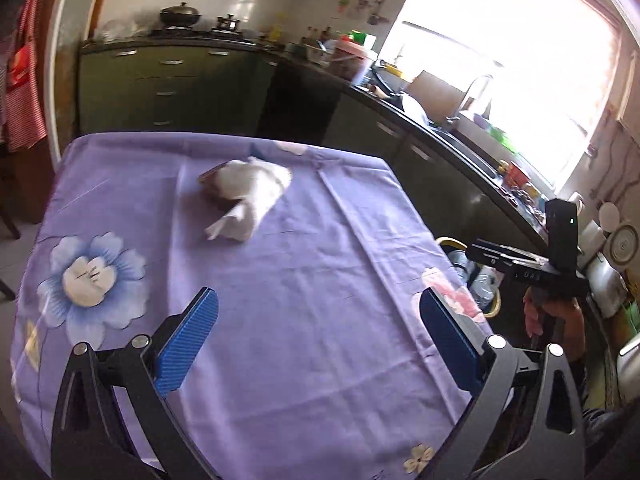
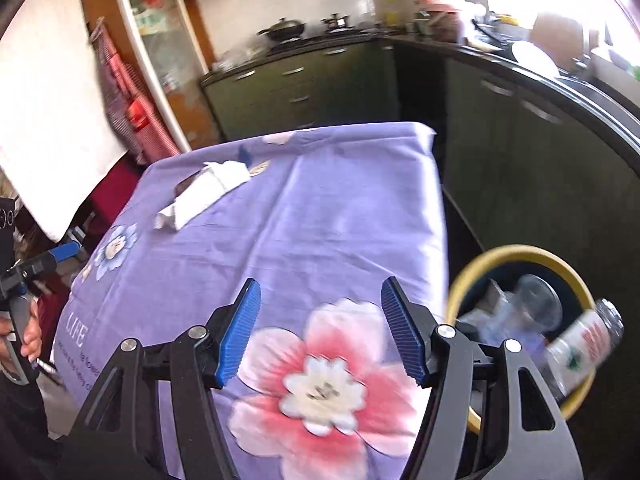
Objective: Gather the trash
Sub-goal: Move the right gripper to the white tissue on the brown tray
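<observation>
We take the crumpled white tissue bundle [image 1: 249,194] as our landmark: it lies on the lilac flower-printed tablecloth [image 1: 312,280], toward the far left part of the cloth, with something dark and brownish tucked under its far end — we cannot tell what. It looks to be the last piece of trash on the cloth, which would explain why both tools face it.

Our left gripper [image 1: 319,340] hangs over the cloth on the near side of the bundle, its blue ribbed pads spread wide with nothing between them — we judge this a ready stance for reaching in. Our right gripper [image 2: 320,332] sits near and right of the bundle, over the pink printed flower [image 2: 324,384], jaws parted and empty as well.

Well to the right of the bundle, past the cloth's right edge and lower down, stands the yellow-rimmed round waste bin [image 2: 520,254]. In it lie a clear plastic cup [image 2: 538,300] and a clear bottle with a white label [image 2: 582,340], so collecting seems well along.

Between the bundle and the near edge the cloth is bare, giving open room for a straight approach. Beyond the bundle, the far edge drops off close behind it, and the dark green cabinets [image 1: 168,84] stand well apart.
</observation>
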